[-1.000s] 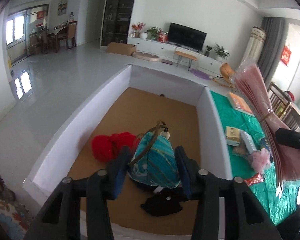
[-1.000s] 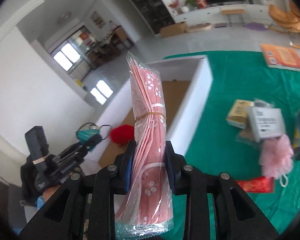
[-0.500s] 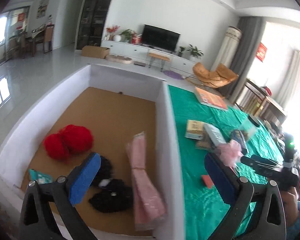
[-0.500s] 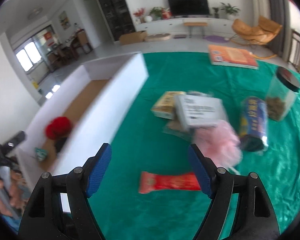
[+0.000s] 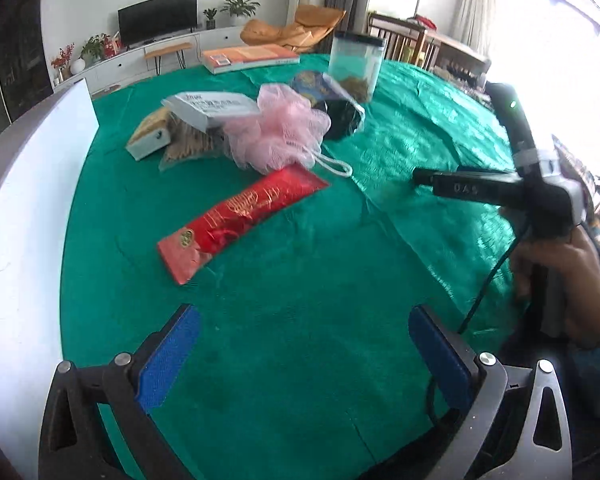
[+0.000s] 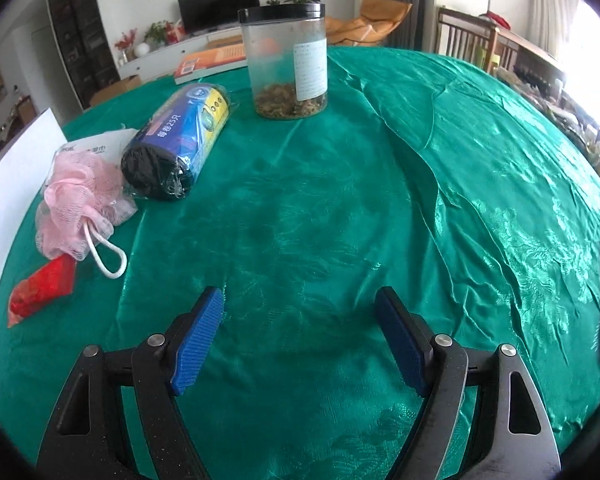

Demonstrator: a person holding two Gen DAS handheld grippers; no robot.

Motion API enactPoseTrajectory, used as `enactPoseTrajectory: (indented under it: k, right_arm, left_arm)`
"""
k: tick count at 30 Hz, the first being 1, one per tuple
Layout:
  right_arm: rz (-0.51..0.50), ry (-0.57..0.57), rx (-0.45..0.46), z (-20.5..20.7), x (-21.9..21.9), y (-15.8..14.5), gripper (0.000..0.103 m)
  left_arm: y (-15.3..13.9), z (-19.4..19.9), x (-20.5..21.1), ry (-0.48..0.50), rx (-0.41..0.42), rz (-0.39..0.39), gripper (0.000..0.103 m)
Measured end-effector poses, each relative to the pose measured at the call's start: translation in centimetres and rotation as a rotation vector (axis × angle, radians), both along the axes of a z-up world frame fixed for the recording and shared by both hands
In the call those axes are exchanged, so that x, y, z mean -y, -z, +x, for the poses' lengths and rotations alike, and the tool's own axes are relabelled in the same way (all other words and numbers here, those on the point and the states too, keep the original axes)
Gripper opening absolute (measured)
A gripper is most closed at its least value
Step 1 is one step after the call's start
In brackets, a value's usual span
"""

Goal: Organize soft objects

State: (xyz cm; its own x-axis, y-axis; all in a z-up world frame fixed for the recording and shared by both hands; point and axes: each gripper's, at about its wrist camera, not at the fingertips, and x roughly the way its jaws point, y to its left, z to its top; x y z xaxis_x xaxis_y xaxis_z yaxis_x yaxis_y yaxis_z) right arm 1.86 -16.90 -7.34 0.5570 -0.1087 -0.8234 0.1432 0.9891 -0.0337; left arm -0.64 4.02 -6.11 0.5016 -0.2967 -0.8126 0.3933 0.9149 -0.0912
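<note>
A pink mesh bath pouf [image 5: 274, 134] with a white loop cord lies on the green tablecloth; it also shows in the right wrist view [image 6: 80, 204] at the left. My left gripper [image 5: 304, 344] is open and empty, low over bare cloth, short of a red flat packet [image 5: 240, 216]. My right gripper [image 6: 300, 336] is open and empty over bare cloth, right of the pouf. It shows from the side in the left wrist view [image 5: 424, 176]. The white box wall [image 5: 28, 208] stands at the left.
A blue-labelled roll of black bags [image 6: 180, 140] lies beside the pouf. A clear jar with a black lid [image 6: 286, 62] stands behind. A white tissue pack [image 5: 210, 110], a small carton [image 5: 150, 138] and an orange book [image 5: 248, 56] lie further back.
Both grippers let go of their loads into the white box, the left a teal item, the right a pink packet. Both then swung right over the green cloth, open and empty.
</note>
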Motion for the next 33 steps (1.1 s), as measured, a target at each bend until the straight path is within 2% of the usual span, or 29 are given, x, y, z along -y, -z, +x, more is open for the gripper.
enactPoseTrajectory:
  k: [6,12,18,33]
  right_arm:
    - [-0.012,0.007,0.004,-0.3,0.1,1.1,0.084]
    - [-0.015,0.012,0.004,-0.4,-0.2,1.1,0.086]
    - [-0.015,0.012,0.004,-0.4,-0.2,1.0,0.087]
    - [-0.016,0.013,0.004,-0.4,-0.1,1.0,0.088]
  left_arm:
    - [2.3,2.6,-0.1,-0.068,-0.049,-0.004,0.103]
    - [3.1,4.2,0.6,-0.09,-0.016,0.092,0.103]
    - [3.3,4.4,0.6,-0.098,0.018,0.078,0.103]
    - [3.3,4.5,0.6,-0.095,0.023,0.077,0.103]
